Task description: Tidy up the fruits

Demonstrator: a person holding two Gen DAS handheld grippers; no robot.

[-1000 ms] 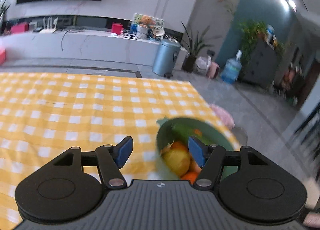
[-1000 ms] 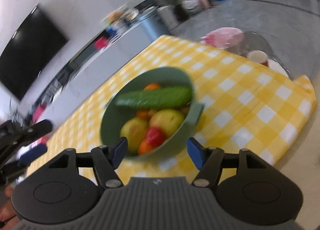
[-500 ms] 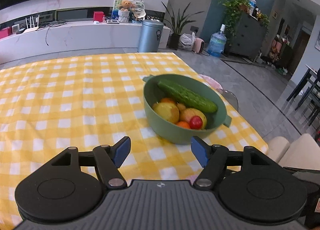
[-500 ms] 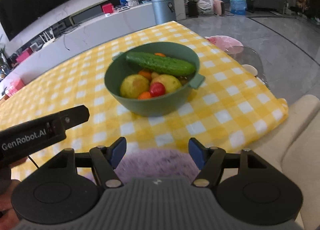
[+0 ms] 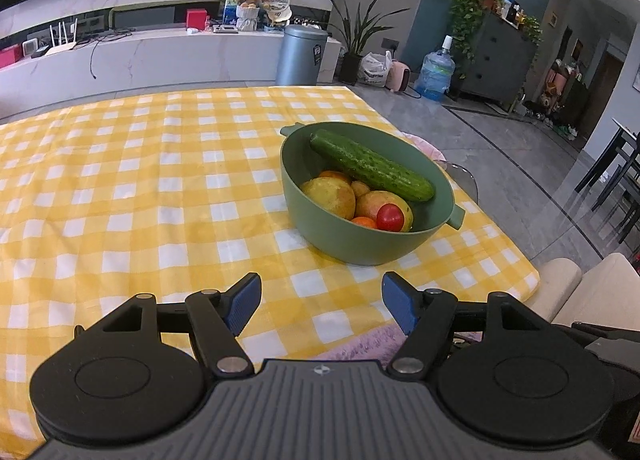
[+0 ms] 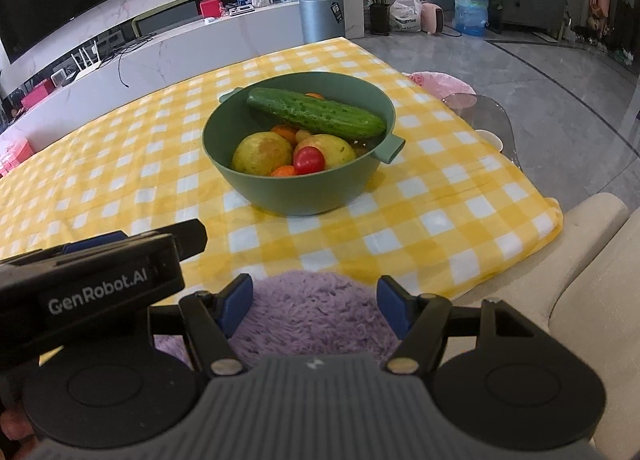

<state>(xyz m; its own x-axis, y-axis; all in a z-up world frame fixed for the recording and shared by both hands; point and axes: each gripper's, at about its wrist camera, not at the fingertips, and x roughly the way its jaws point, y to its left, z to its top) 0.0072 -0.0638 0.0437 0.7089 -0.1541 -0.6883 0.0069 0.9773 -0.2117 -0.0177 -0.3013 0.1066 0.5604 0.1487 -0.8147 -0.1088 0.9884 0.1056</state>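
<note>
A green bowl (image 5: 360,244) stands on the yellow checked tablecloth (image 5: 140,180) near the table's right edge. It holds a cucumber (image 5: 370,165), a yellow pear (image 5: 330,196), a red tomato (image 5: 389,217), oranges and another yellow fruit. The bowl (image 6: 296,196) with the cucumber (image 6: 316,114) and tomato (image 6: 309,159) also shows in the right wrist view. My left gripper (image 5: 321,302) is open and empty, short of the bowl. My right gripper (image 6: 314,302) is open and empty, over a purple fluffy cushion (image 6: 312,312) at the table's near edge. The left gripper's body (image 6: 92,280) shows at the left of the right wrist view.
A cream chair (image 6: 592,252) stands at the table's right corner. A pink stool (image 6: 440,84) and a glass side table (image 6: 488,116) are beyond the right edge. A grey bin (image 5: 302,56) and a white counter (image 5: 160,60) lie behind the table.
Both grippers have pulled back from the bowl toward the near edge of the table. The bowl now sits farther ahead in both views. Both grippers stay open.
</note>
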